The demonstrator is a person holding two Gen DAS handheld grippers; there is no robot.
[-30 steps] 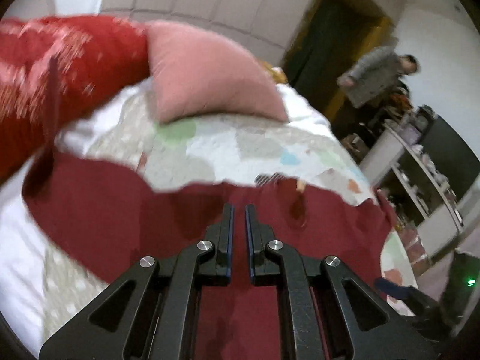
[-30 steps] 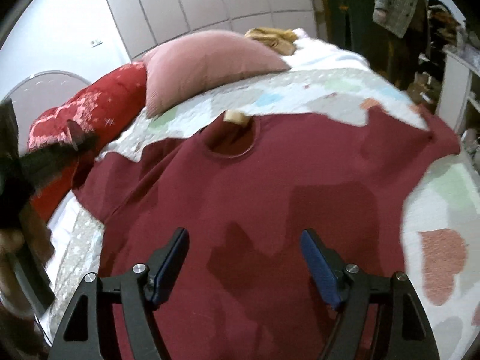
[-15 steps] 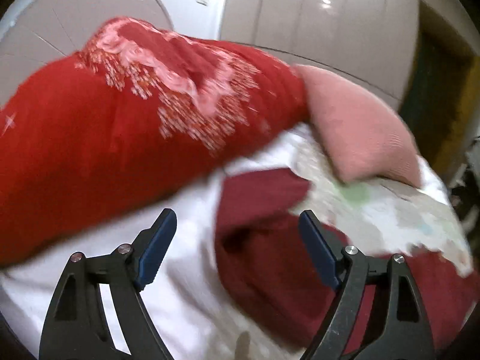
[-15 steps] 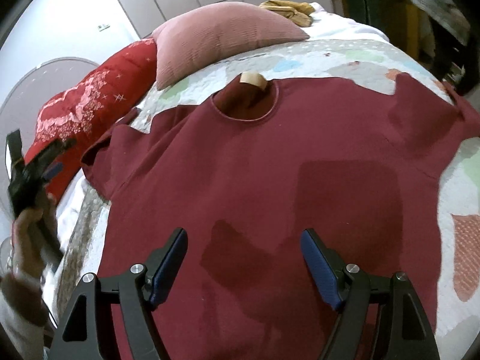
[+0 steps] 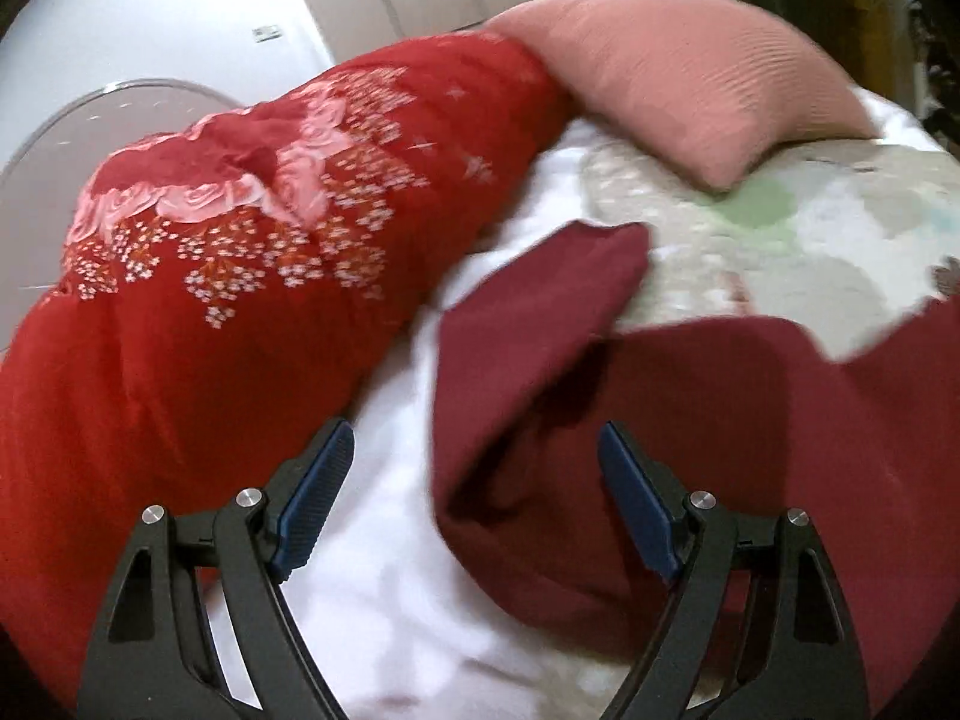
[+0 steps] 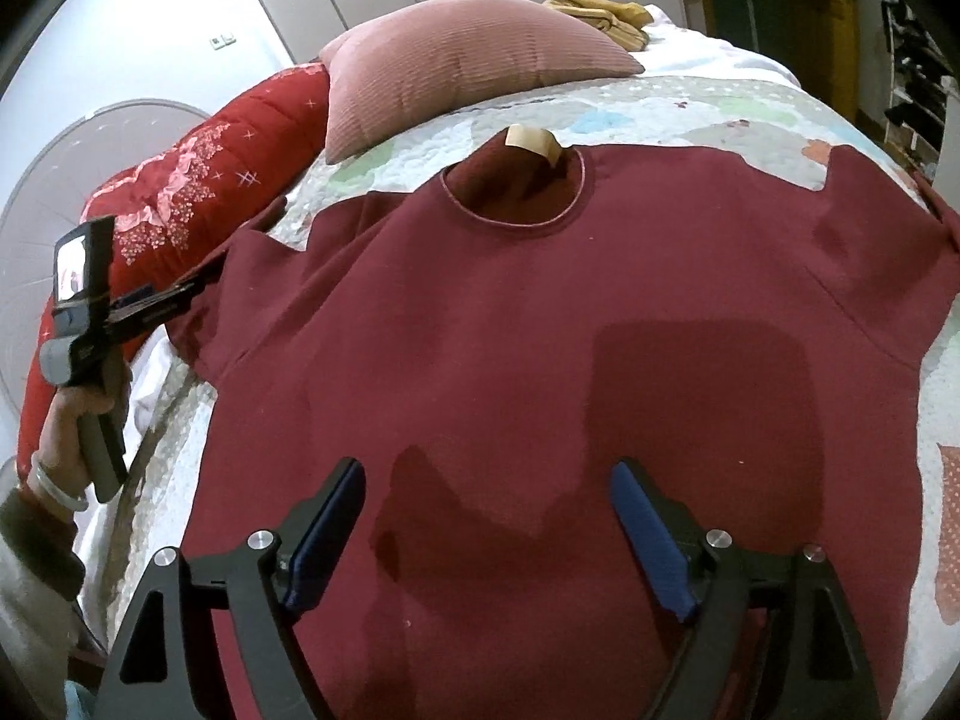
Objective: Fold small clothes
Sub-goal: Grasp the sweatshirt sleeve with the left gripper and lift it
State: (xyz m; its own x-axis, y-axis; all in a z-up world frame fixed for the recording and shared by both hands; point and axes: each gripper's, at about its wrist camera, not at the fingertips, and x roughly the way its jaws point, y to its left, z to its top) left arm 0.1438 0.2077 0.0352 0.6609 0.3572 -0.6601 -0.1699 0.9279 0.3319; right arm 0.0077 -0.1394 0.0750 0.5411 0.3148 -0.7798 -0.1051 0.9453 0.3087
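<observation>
A maroon t-shirt (image 6: pixel 540 360) lies spread flat, front up, on a patchwork quilt (image 6: pixel 690 114) covering a bed, its collar toward a pink pillow (image 6: pixel 468 72). The right gripper (image 6: pixel 486 534) hovers above the shirt's lower half, jaws wide open and holding nothing. The left gripper (image 5: pixel 474 498), also wide open and empty, is beside the shirt's left sleeve (image 5: pixel 528 324), near a red floral duvet (image 5: pixel 228 252).

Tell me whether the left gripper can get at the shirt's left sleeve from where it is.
Probably yes. The left gripper is open, and the maroon sleeve lies just ahead between its fingers on the white sheet, with nothing over it. The red quilt sits off to the side.
</observation>
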